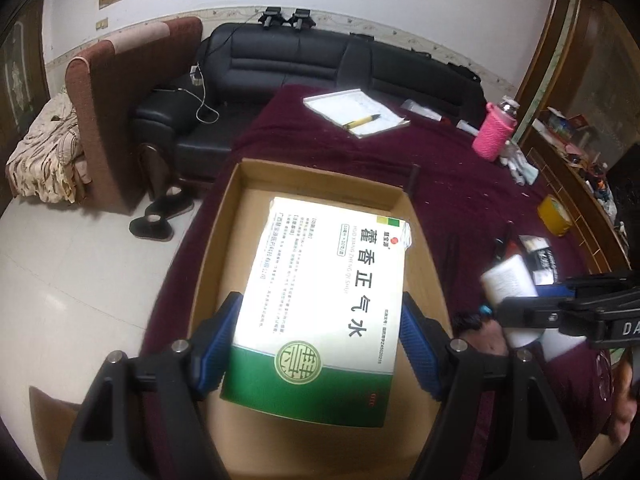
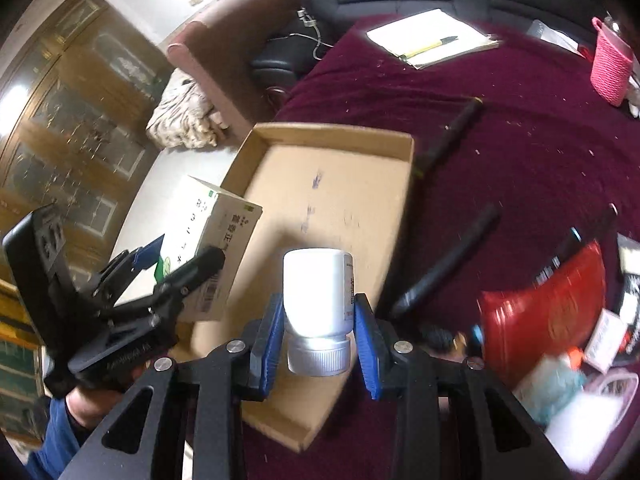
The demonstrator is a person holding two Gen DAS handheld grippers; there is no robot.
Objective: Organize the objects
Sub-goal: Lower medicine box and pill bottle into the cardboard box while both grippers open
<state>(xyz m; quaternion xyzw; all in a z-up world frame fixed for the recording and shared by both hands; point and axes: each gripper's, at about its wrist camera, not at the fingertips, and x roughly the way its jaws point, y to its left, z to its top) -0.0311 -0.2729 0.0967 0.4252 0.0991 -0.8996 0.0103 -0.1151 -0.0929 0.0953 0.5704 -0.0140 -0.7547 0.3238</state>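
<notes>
We look steeply down from both wrist cameras, close above the cardboard tray [image 1: 224, 208], sharing it and the notebook [image 2: 432, 36] beyond its far edge.

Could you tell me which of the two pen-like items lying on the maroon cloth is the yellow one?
The yellow pen lying on the open notebook at the far end; the black pen lies directly on the cloth beside the cardboard tray.

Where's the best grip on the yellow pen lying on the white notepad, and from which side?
Take the yellow pen at mid-barrel, coming from above, pads closing across its width. It lies flat and alone on the white notepad, slanted relative to the pad's edges, so the barrel's long sides are clear. The dark tip end looks narrower and probably less secure. Both tools are occupied now, so one would have to unload first.
</notes>
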